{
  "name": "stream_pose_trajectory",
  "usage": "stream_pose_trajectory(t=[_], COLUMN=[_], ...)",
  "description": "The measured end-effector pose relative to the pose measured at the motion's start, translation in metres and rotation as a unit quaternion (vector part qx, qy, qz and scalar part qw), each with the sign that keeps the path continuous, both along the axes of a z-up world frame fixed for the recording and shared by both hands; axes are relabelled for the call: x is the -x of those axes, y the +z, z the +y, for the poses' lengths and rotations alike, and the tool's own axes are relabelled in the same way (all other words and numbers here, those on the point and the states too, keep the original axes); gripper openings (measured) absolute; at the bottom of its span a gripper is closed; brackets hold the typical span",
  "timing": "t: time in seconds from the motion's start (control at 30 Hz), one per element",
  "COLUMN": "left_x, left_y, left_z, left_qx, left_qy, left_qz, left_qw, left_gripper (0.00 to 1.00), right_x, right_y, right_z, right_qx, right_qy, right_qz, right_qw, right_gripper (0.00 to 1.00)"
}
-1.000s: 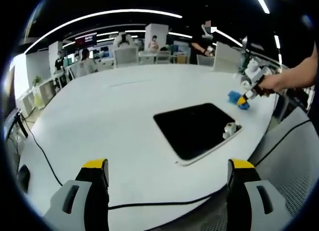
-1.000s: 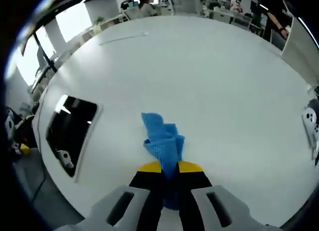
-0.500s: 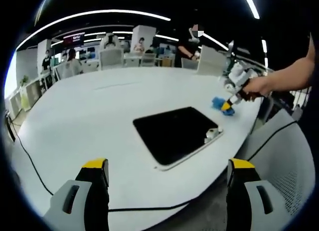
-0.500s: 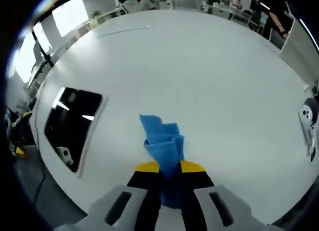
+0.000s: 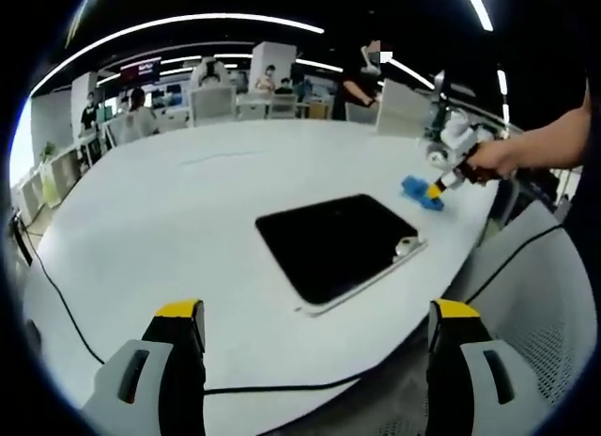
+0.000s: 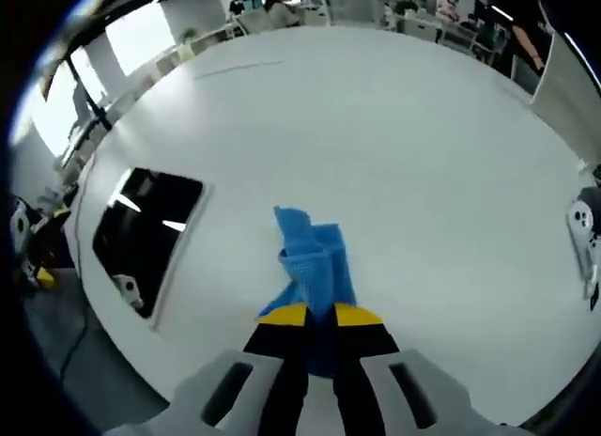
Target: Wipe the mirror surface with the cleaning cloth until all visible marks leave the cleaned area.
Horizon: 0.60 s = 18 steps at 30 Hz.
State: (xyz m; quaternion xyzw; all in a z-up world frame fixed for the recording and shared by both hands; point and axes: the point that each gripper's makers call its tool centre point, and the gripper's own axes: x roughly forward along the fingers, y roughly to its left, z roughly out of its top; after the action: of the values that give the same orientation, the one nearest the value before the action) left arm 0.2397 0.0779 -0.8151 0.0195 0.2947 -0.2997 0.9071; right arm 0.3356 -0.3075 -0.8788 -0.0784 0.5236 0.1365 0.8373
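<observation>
A dark rectangular mirror (image 5: pixel 333 245) with a white rim lies flat on the big white table (image 5: pixel 169 220). A small white mark (image 5: pixel 406 245) sits near its right corner. In the right gripper view the mirror (image 6: pixel 146 234) lies to the left. My right gripper (image 6: pixel 320 316) is shut on a blue cleaning cloth (image 6: pixel 316 262), which trails onto the table ahead of the jaws. In the left gripper view that right gripper (image 5: pixel 436 191) and the cloth (image 5: pixel 419 190) are beyond the mirror's right end, held by a person's hand (image 5: pixel 498 157). My left gripper (image 5: pixel 317 314) is open, near the table's edge, holding nothing.
A black cable (image 5: pixel 282 384) runs along the table's near edge. A white device (image 6: pixel 584 231) lies on the table at the right. Chairs (image 5: pixel 211 104) and several people stand beyond the far side. A grey mesh chair (image 5: pixel 545 295) is at the right.
The right gripper and cloth have shifted slightly toward the mirror, with more cloth now lying on the table. The left view has swung a little; the mirror itself stays put.
</observation>
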Motion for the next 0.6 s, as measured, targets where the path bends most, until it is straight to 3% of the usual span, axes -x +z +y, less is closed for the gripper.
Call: stream_pose_trajectory(t=[0.1,0.17,0.3,0.4,0.6], left_x=[0.0,-0.002,-0.004,-0.005,-0.004], left_y=[0.002,0.006,0.009,0.009,0.012], left_z=[-0.003,-0.003,0.0,-0.001,-0.004], left_qx=[0.001,-0.003,0.002,-0.003,0.002], left_qy=[-0.008,-0.013,-0.004,-0.007,-0.015], left_qz=[-0.007,-0.027,-0.037,-0.041,-0.044], left_qw=[0.9999,0.9995,0.9993,0.9991,0.9989], left_gripper=[1.0,1.0,1.0,1.0,1.0], right_x=[-0.001,-0.004,-0.014,-0.021,-0.029], right_y=[0.001,0.003,0.021,0.042,0.054], right_z=[-0.001,-0.001,-0.007,-0.002,0.012], right_qx=[-0.033,-0.051,-0.05,-0.081,-0.093], right_qy=[-0.07,-0.092,-0.104,-0.136,-0.142], right_qz=[0.018,0.023,0.038,0.043,0.048], right_qw=[0.9969,0.9942,0.9926,0.9864,0.9843], right_gripper=[0.01,0.01,0.01,0.01,0.01])
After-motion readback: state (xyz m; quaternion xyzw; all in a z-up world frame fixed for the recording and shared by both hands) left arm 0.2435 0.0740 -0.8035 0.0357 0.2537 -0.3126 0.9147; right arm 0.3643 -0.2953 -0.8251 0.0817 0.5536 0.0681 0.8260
